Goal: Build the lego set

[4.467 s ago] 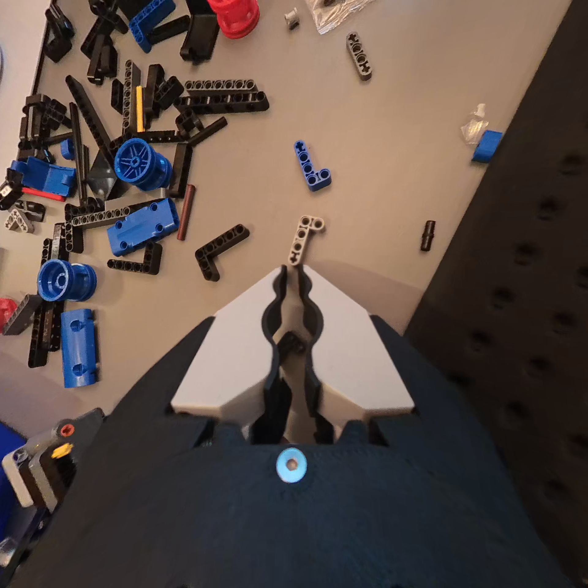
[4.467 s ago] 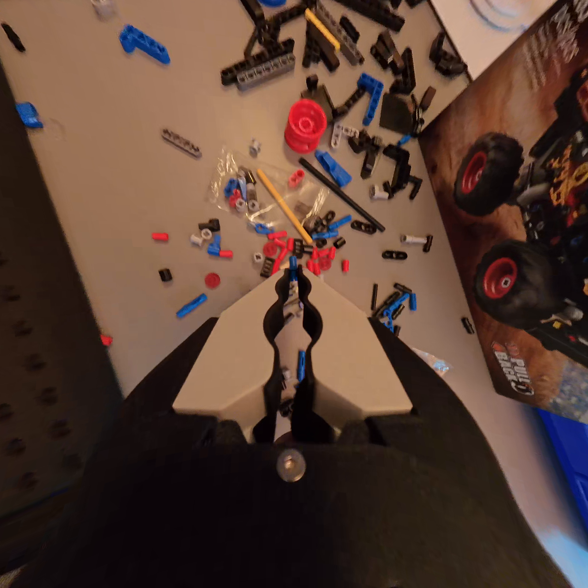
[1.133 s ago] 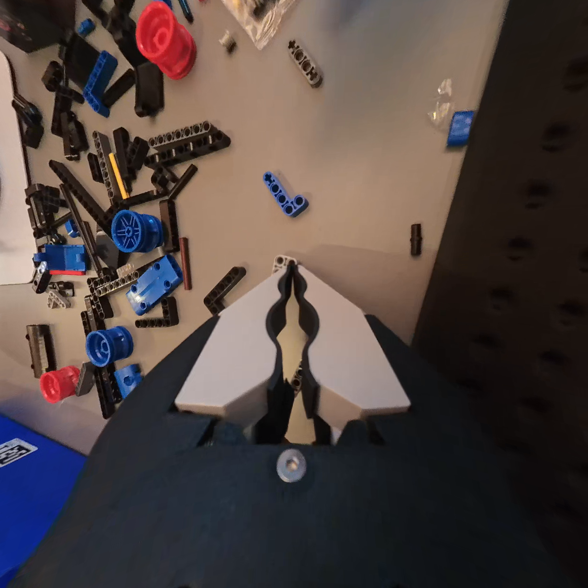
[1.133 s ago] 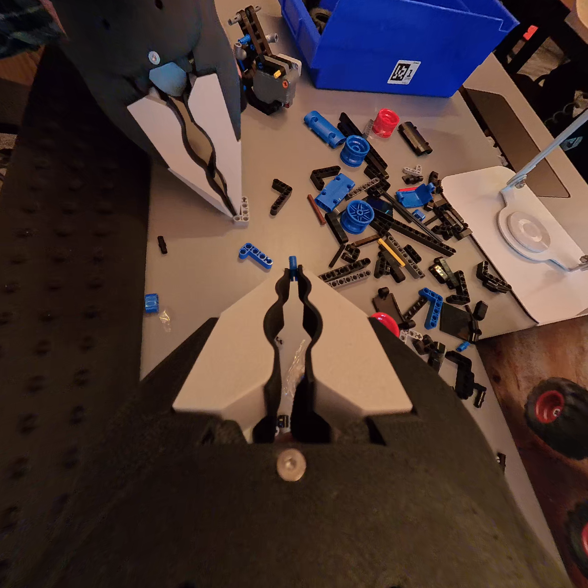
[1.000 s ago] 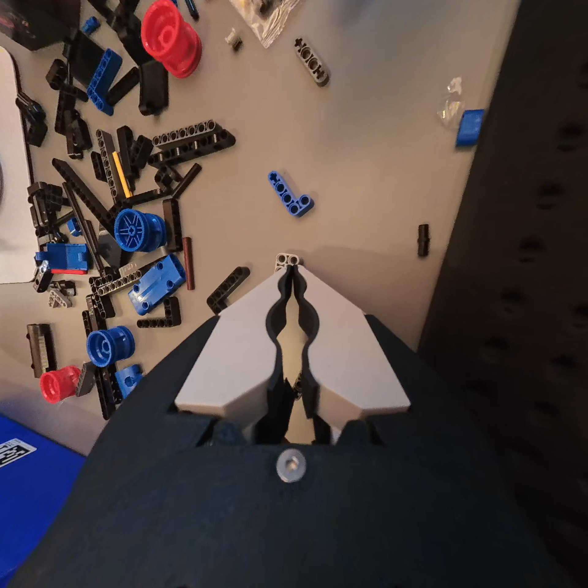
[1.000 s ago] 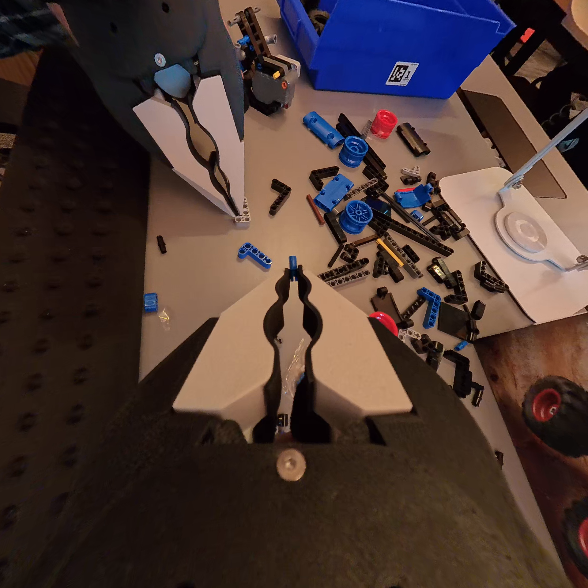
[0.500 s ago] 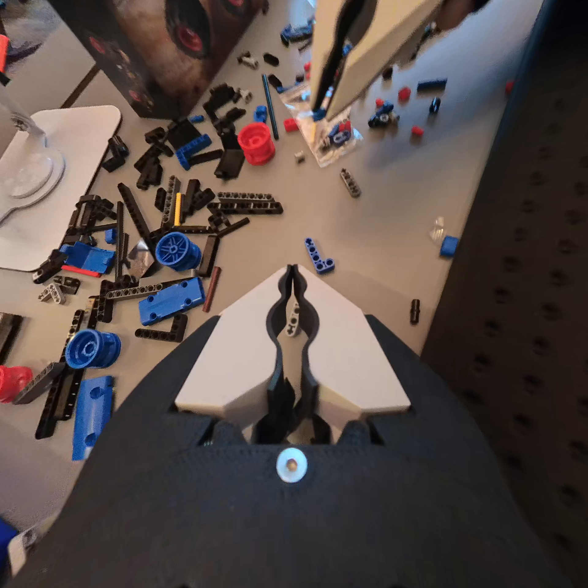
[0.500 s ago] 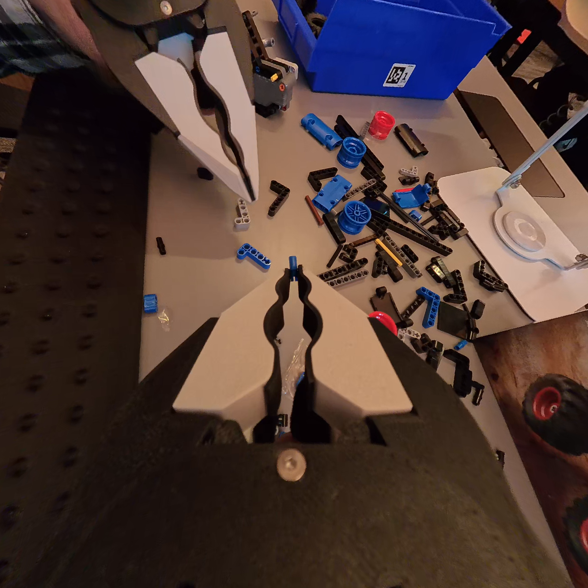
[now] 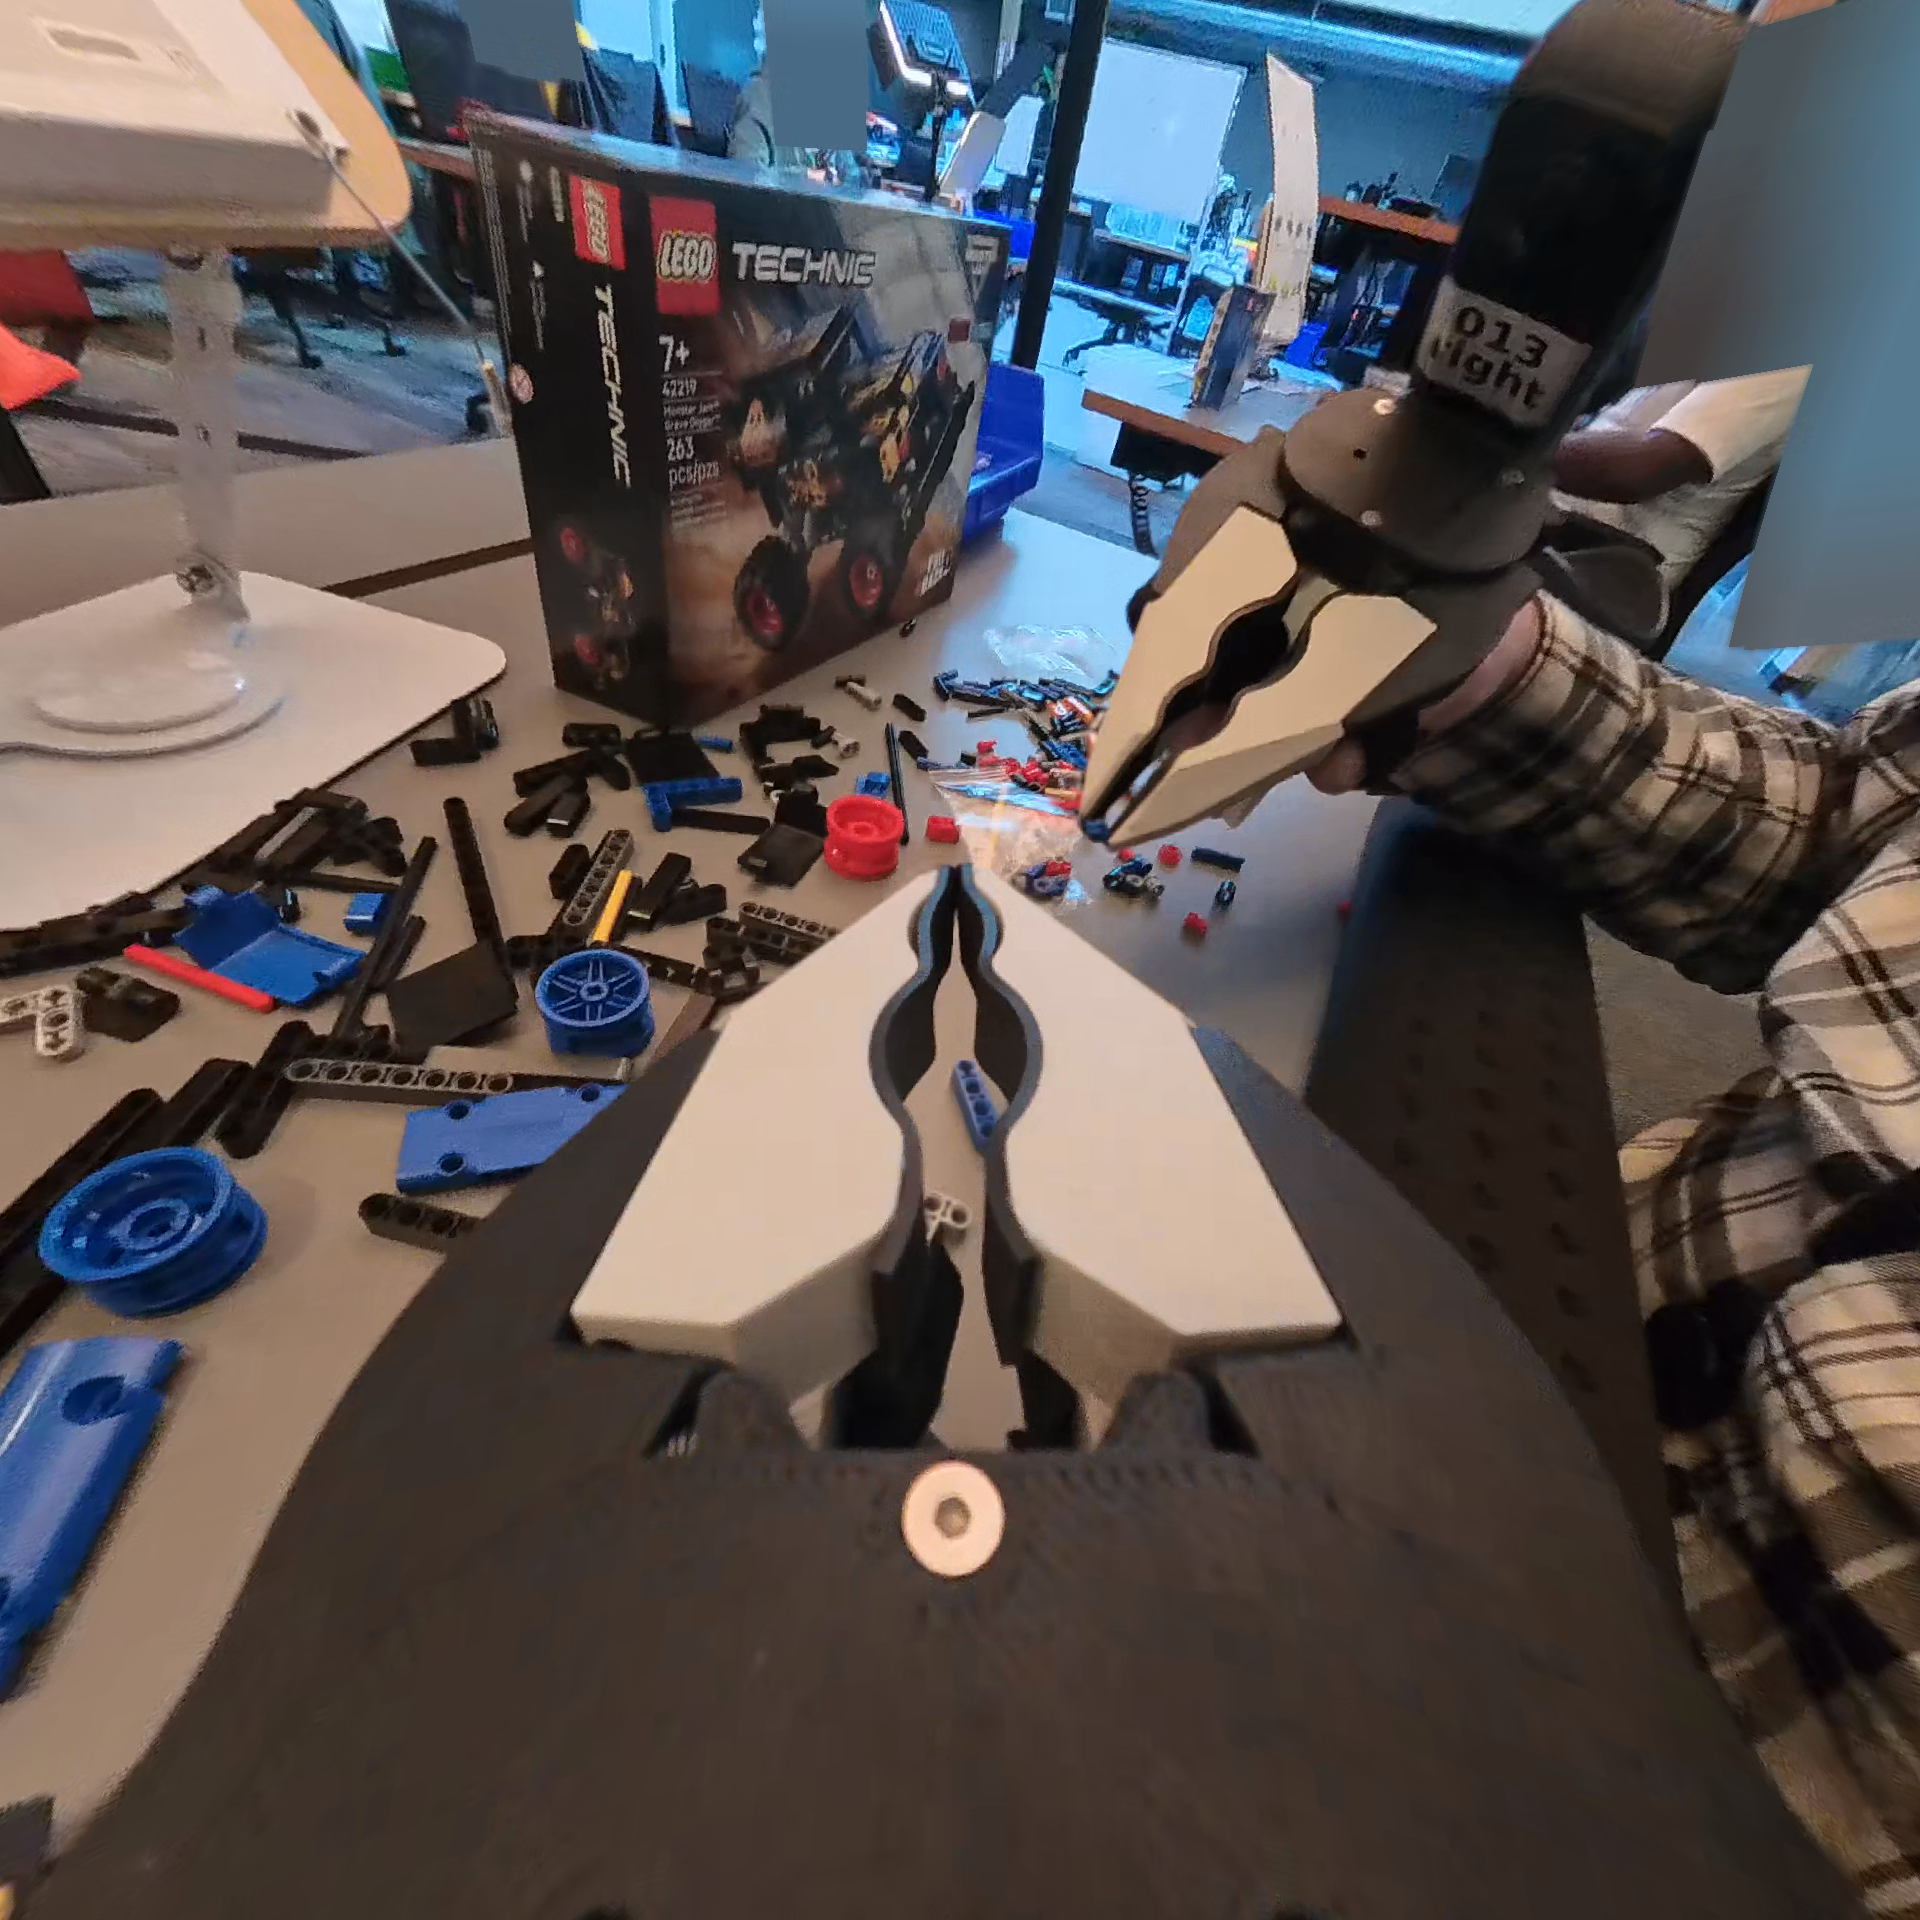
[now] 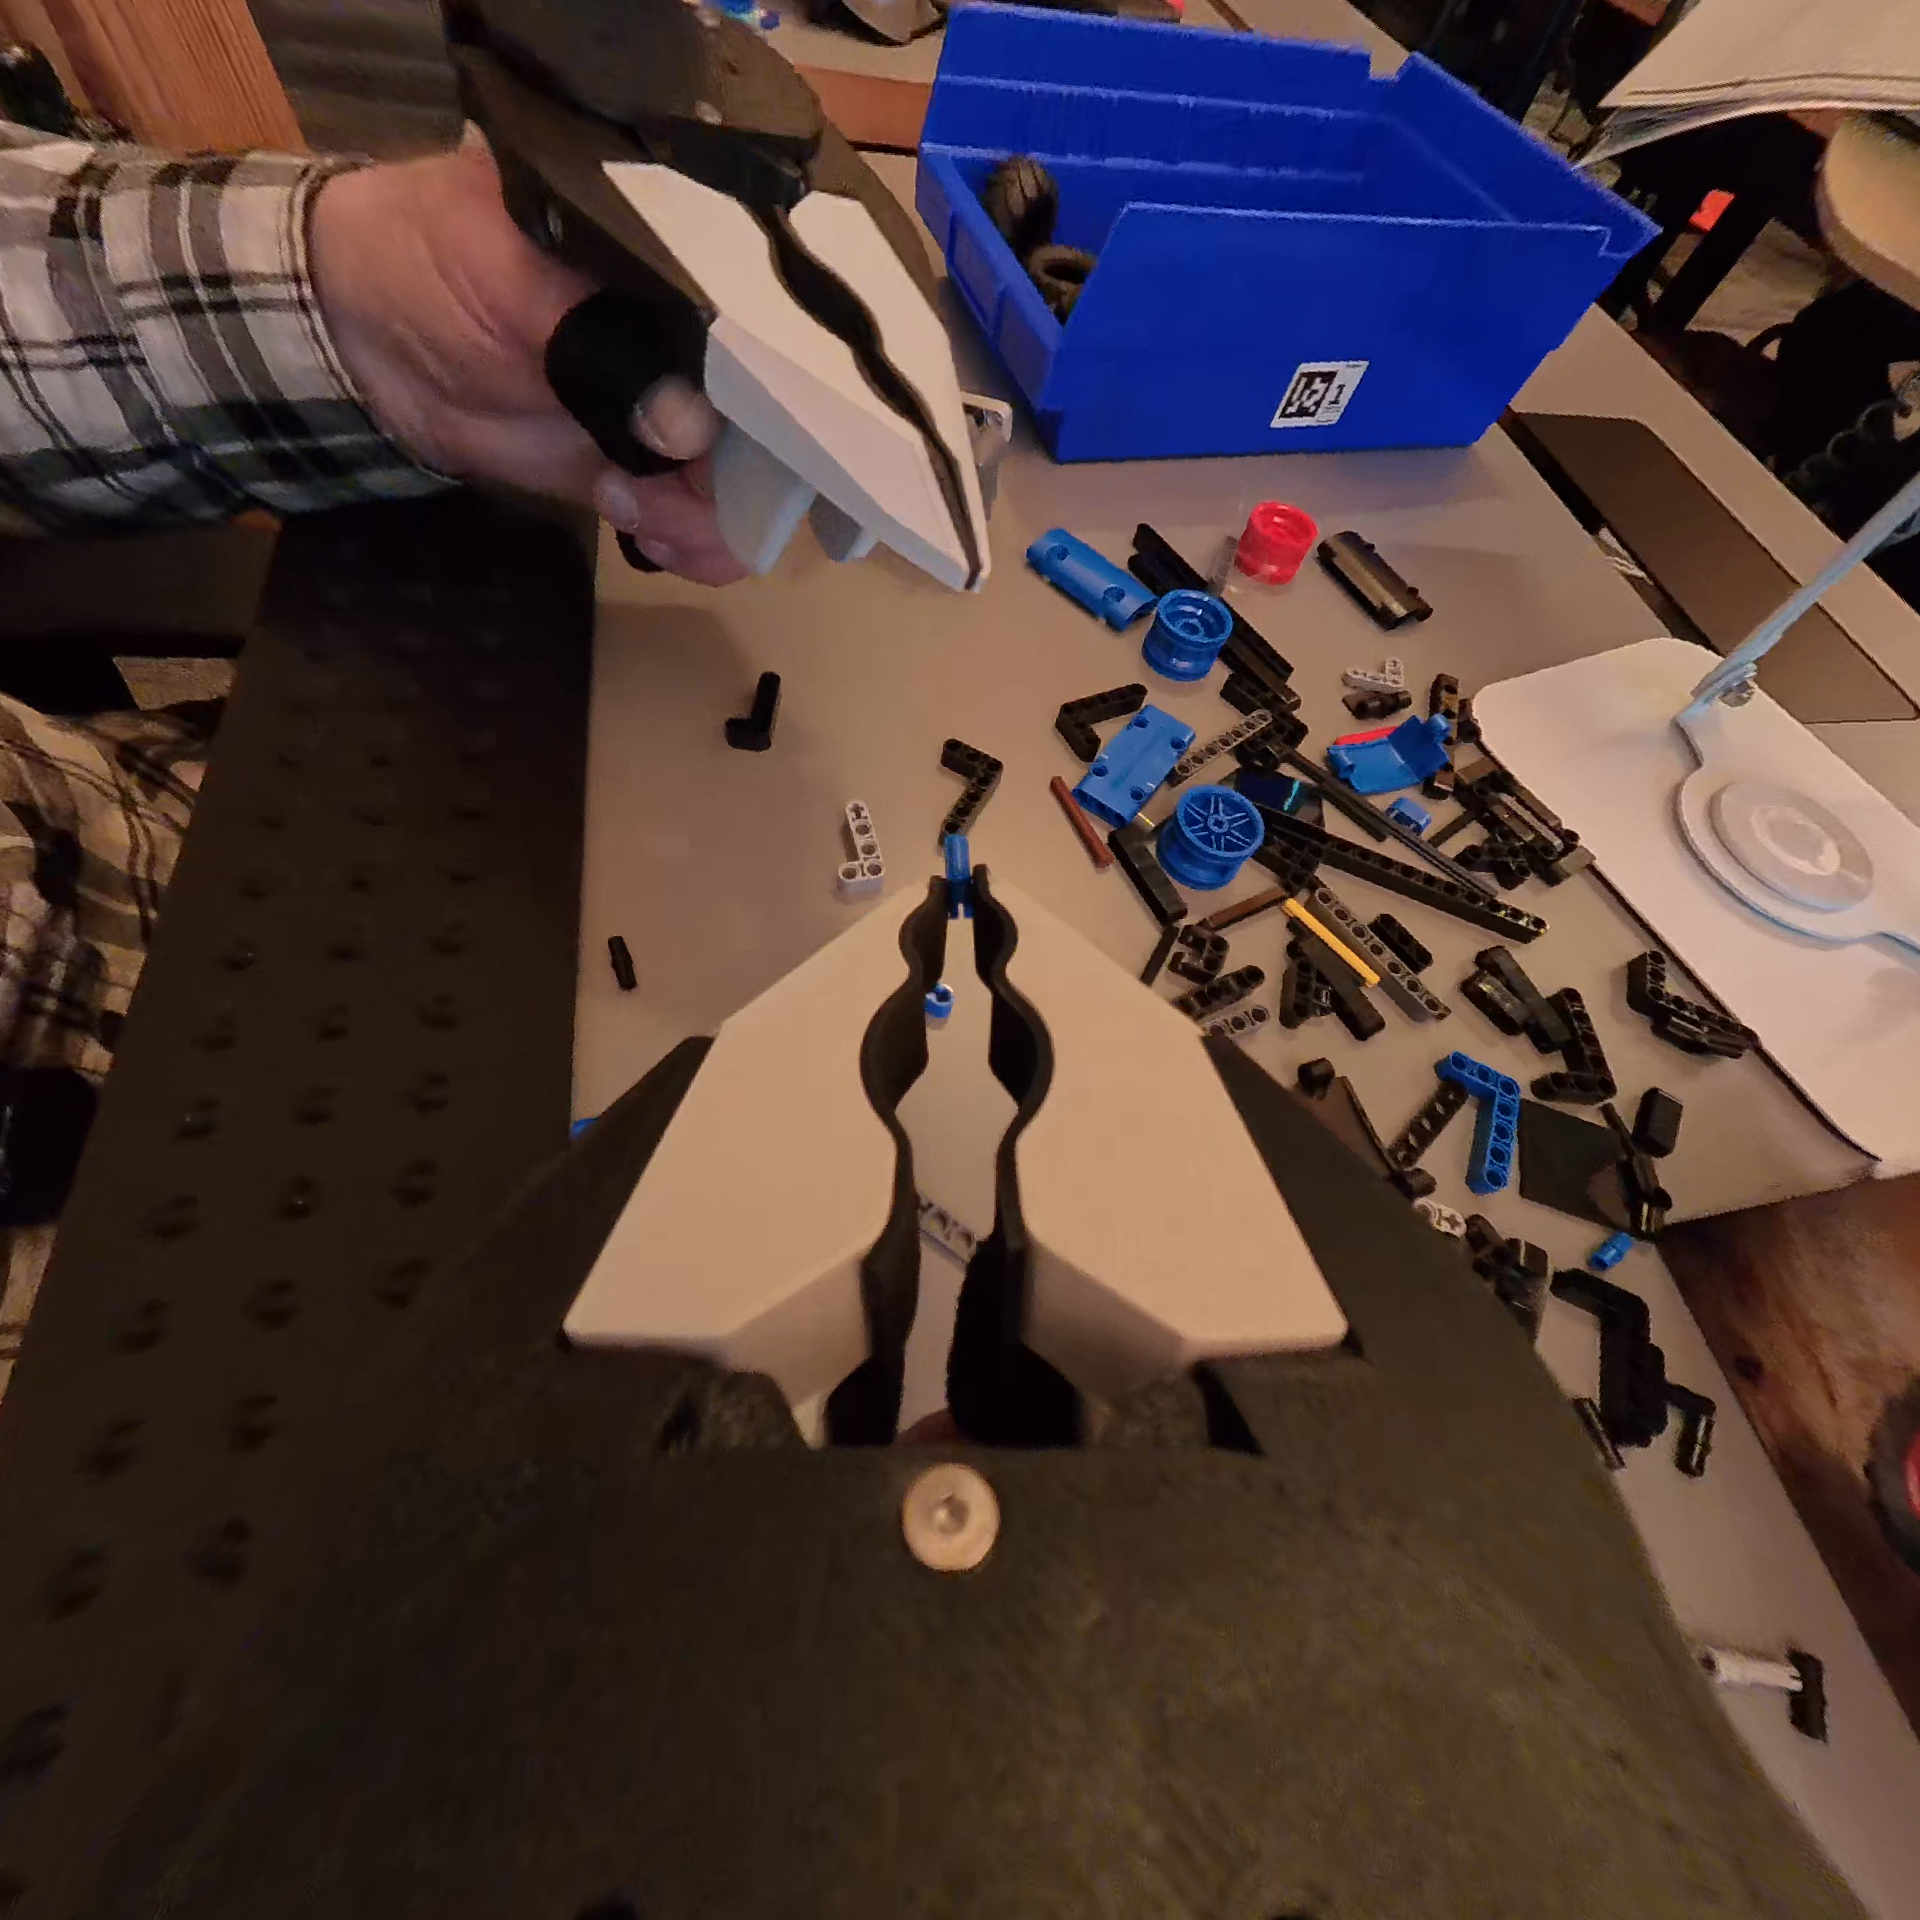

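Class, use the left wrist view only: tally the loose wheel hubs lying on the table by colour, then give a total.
blue wheel hubs: 2
red wheel hub: 1
Total: 3

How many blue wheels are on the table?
2. One blue wheel sits among the black beams; the other lies farther back beside the red wheel. Others may be hidden.
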`<state>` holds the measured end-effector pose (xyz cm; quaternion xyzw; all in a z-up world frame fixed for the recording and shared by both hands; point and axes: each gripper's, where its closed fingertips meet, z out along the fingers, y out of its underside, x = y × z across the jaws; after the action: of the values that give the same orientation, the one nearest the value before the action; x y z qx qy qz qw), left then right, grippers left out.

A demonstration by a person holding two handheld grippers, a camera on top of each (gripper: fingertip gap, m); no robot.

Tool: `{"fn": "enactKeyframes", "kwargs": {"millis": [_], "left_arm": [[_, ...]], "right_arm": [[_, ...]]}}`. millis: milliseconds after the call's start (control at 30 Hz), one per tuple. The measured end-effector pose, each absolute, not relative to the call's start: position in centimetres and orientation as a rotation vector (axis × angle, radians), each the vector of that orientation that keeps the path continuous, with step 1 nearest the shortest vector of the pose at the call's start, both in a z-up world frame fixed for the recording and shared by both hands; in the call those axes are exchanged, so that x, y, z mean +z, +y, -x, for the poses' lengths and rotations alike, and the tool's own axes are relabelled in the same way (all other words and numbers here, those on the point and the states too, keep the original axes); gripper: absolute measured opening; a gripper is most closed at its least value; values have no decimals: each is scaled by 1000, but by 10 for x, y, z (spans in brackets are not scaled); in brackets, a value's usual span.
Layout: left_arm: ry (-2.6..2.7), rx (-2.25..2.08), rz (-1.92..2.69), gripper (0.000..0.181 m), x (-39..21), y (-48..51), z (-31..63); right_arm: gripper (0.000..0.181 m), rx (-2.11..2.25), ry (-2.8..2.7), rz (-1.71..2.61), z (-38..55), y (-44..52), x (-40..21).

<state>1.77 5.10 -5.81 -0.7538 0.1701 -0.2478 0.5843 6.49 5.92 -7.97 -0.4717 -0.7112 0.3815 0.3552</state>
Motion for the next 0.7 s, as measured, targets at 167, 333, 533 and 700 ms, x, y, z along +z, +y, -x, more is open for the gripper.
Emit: {"fn": "enactKeyframes", "kwargs": {"millis": [167, 333, 533, 700], "left_arm": [[598, -314, 1990, 10, -98, 47, -12], [982, -27, 2227, 30, -141, 35, -22], [1137, 3, 2352, 14, -167, 32, -24], [1095, -25, 2299, 13, -160, 43, -30]], "right_arm": [[3, 966, -1860, 1241, -67, 62, -90], [3, 943, -1873, 1251, -67, 65, -95], [3, 941, -1876, 1244, -69, 64, -94], [3, 947, -1869, 1244, -72, 67, -93]]}}
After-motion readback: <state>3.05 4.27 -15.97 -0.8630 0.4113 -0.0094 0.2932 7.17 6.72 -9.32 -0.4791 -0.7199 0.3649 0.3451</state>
